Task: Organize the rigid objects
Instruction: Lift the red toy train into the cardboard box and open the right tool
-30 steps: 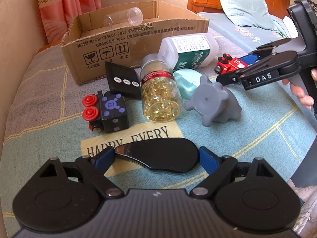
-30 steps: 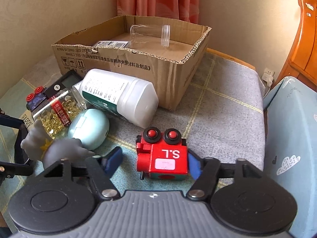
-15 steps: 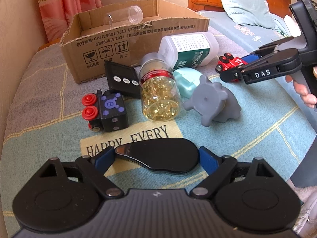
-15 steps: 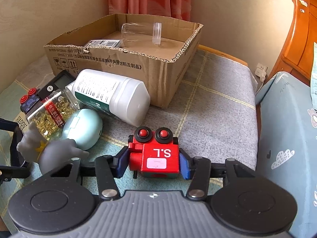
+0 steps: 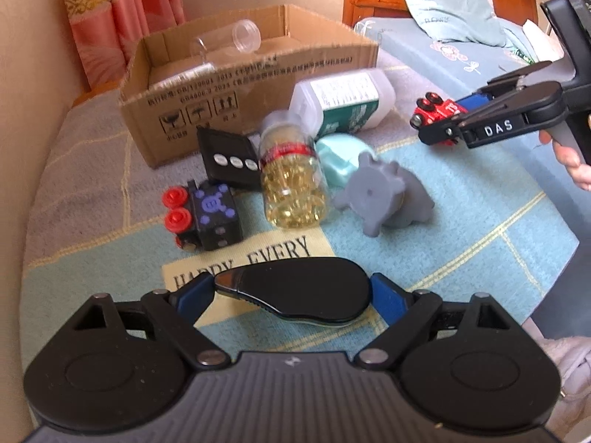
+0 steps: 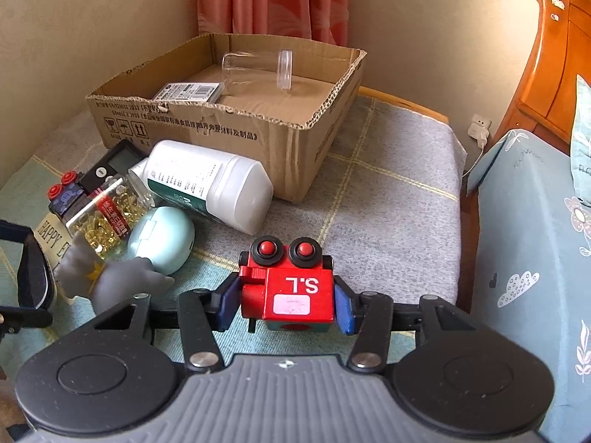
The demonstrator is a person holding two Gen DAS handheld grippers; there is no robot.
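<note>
My left gripper (image 5: 288,295) is shut on a flat black oval case (image 5: 306,289) with a silver tip, held over the "HAPPY EVERY" patch of the cover. Blue pads press both of its ends. My right gripper (image 6: 286,304) is shut on a red toy engine (image 6: 291,288) marked "S.L", its pads against both sides. In the left wrist view that engine (image 5: 437,110) hangs a little above the cover at the right. An open cardboard box (image 6: 295,136) stands behind, with a clear jar (image 6: 255,70) and a small flat pack (image 6: 188,92) inside.
Loose on the cover lie a white bottle (image 6: 207,184), a jar of yellow capsules (image 5: 291,181), a mint case (image 6: 162,236), a grey toy (image 5: 384,199), a black toy engine with red wheels (image 5: 207,214) and a black timer (image 5: 229,158). A bed stands at the right.
My right gripper's pads have come together onto the red engine, and it has risen slightly off the cover. My left gripper keeps its hold on the black case and has barely moved.
</note>
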